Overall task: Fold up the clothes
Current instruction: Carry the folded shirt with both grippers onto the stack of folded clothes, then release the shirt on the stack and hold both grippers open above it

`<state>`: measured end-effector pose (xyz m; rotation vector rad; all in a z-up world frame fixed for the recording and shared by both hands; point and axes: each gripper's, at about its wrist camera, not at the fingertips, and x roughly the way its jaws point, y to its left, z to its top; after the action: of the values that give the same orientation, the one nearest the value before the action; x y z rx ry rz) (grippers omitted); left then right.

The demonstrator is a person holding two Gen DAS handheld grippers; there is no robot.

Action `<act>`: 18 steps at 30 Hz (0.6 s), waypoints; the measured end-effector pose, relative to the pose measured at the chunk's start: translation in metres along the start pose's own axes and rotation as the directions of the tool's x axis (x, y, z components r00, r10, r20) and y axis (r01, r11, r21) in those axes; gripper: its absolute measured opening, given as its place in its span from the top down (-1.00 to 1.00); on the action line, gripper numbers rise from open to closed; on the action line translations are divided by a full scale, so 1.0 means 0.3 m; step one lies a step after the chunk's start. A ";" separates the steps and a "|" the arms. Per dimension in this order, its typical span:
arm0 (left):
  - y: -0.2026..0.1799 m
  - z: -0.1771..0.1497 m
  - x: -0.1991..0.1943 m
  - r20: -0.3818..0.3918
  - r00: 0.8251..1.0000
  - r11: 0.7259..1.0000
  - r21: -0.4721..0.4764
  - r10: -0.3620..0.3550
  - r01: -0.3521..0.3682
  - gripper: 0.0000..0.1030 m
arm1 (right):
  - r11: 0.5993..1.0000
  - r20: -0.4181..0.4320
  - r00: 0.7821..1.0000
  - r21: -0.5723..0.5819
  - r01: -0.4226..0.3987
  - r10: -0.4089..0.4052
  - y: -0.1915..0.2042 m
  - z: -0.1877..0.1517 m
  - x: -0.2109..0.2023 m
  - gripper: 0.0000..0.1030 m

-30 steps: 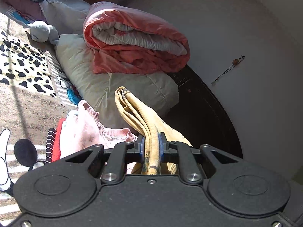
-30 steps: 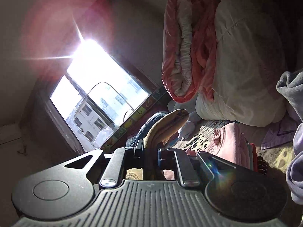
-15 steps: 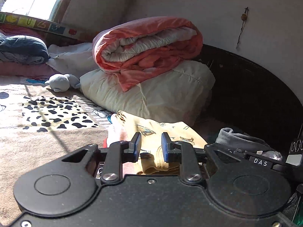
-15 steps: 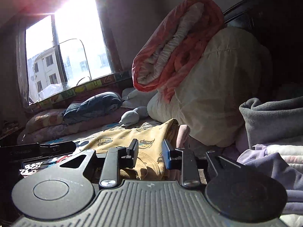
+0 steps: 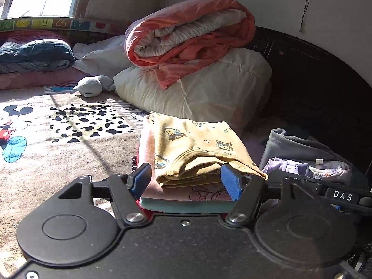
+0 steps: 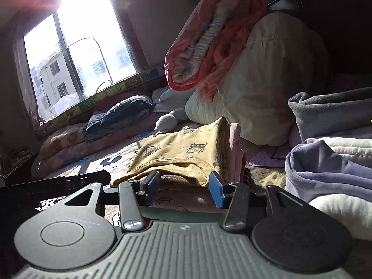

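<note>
Sunlight pours across a cartoon-print bed cover (image 5: 46,134), mouse figure and black spots bright in the left wrist view, and the window (image 6: 76,53) blazes white in the right wrist view, washing out the glass near its top. Against the dark headboard (image 5: 313,81) sits a cream pillow (image 5: 209,93) with a rolled orange quilt (image 5: 186,32) on top, a small grey soft toy (image 5: 90,86) just beside it. A dark blue bundle (image 5: 34,53) lies under the sill.

Centre stage: the folded yellow garment (image 5: 197,148), printed with little vehicles, resting on top of a stack of folded clothes (image 5: 186,195), pink and teal layers showing beneath it. The left gripper (image 5: 188,181) stands wide, blue pads either side of the near edge of the stack, and whether they touch the cloth is hard to tell. Same story for the right gripper (image 6: 183,186): spread wide at the yellow hem, gripping nothing.

To the right, a grey and lilac pile (image 5: 302,158) of other clothes, cut off by the frame edge. Lower layers of the stack vanish behind the gripper bodies. A black part lettered DAS (image 5: 341,196) pokes in, mostly hidden. A thin cord (image 5: 305,2) hangs on the wall, too small to read.
</note>
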<state>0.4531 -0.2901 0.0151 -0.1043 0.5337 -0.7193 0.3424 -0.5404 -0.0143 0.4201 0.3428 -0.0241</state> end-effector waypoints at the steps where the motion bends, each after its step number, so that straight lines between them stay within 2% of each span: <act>1: -0.014 0.005 -0.024 -0.013 1.000 1.000 -0.007 0.003 -0.003 -0.55 | 1.000 -0.015 1.000 0.009 -0.004 0.004 0.014 0.004 -0.023 -0.08; 4: -0.061 0.019 -0.102 -0.035 0.999 1.000 -0.008 0.004 -0.004 -0.69 | 1.000 -0.056 0.998 0.019 -0.010 0.011 0.062 0.018 -0.096 -0.56; 5: -0.078 0.025 -0.127 -0.037 0.999 1.000 -0.005 0.016 -0.016 -0.76 | 1.000 -0.068 0.998 0.022 -0.006 0.008 0.077 0.020 -0.126 -0.78; 6: -0.096 0.029 -0.147 -0.041 0.999 0.999 0.008 0.036 -0.036 -0.91 | 1.000 -0.072 0.997 0.021 0.005 -0.004 0.089 0.027 -0.150 -0.89; 7: -0.114 0.034 -0.167 -0.044 0.997 0.998 0.021 0.057 -0.056 -0.99 | 1.000 -0.076 0.997 0.019 0.018 -0.017 0.101 0.036 -0.173 -0.91; 10: -0.165 0.037 -0.231 -0.037 0.989 0.987 0.079 0.144 -0.141 -0.99 | 0.998 -0.090 0.994 0.013 0.058 -0.057 0.132 0.060 -0.236 -0.98; 14: -0.193 0.037 -0.301 -0.039 0.969 0.967 0.083 0.243 -0.239 -0.99 | 0.993 -0.127 0.984 -0.005 0.121 -0.121 0.161 0.088 -0.291 -0.99; 18: -0.213 0.037 -0.375 -0.047 0.968 0.968 0.071 0.246 -0.242 -0.99 | 0.982 -0.151 0.971 -0.043 0.182 -0.187 0.204 0.102 -0.339 -0.99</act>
<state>0.3501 -0.2659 0.0901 0.0424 0.5641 -0.4989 0.2621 -0.5015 0.0697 0.3612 0.5344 -0.1688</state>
